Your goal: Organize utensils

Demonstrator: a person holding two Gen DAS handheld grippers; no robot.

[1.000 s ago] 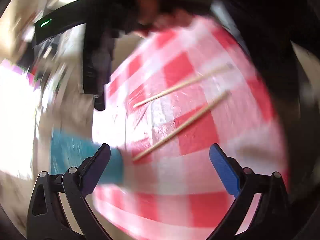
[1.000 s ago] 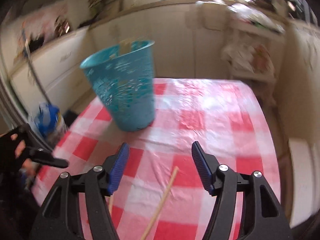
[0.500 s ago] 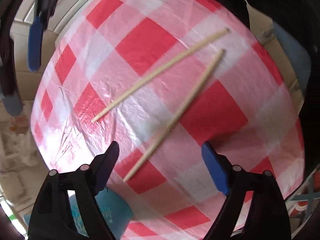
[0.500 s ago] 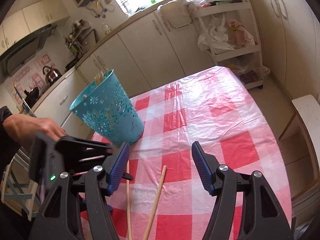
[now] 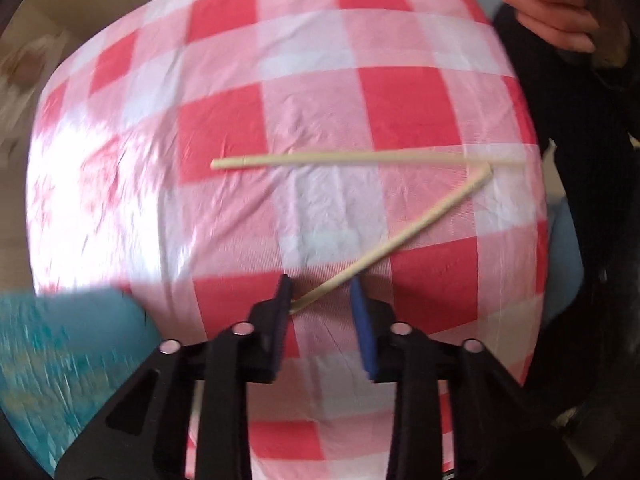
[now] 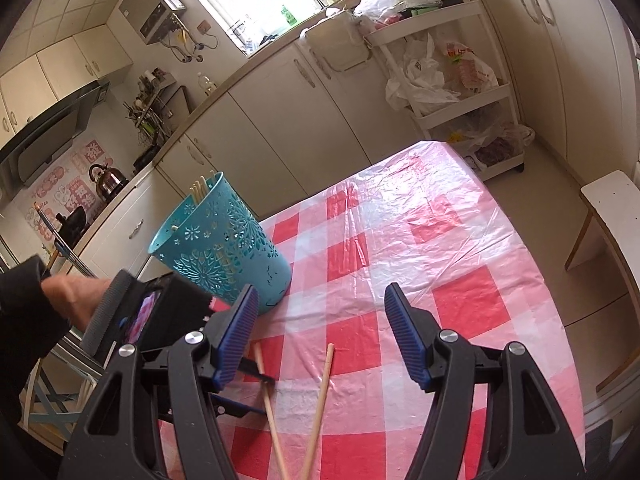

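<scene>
Two wooden chopsticks lie on the red-and-white checked tablecloth (image 5: 312, 108). One chopstick (image 5: 360, 158) lies crosswise, the other chopstick (image 5: 400, 236) runs diagonally. My left gripper (image 5: 320, 296) points down over the diagonal one's thin end. Its jaws are closing with that end between them, and a gap still shows beside the stick. The right wrist view shows both chopsticks (image 6: 318, 412) below my right gripper (image 6: 320, 320), which is open and holds nothing. There the left gripper (image 6: 262, 394) straddles the left chopstick (image 6: 272, 420). A teal perforated basket (image 6: 224, 248) behind holds several chopsticks (image 6: 200, 190).
A person's hand (image 6: 76, 296) holds the left gripper; another hand (image 5: 552, 12) shows at the left view's top right. The basket (image 5: 60, 360) stands close to the left gripper. A white stool (image 6: 608, 208) is beside the table's right edge, with cabinets and a shelf cart (image 6: 460, 92) behind.
The left gripper slid over the table to the diagonal chopstick's thin end, and its jaws narrowed from wide open to close around it. The right gripper rolled a little and stayed open.
</scene>
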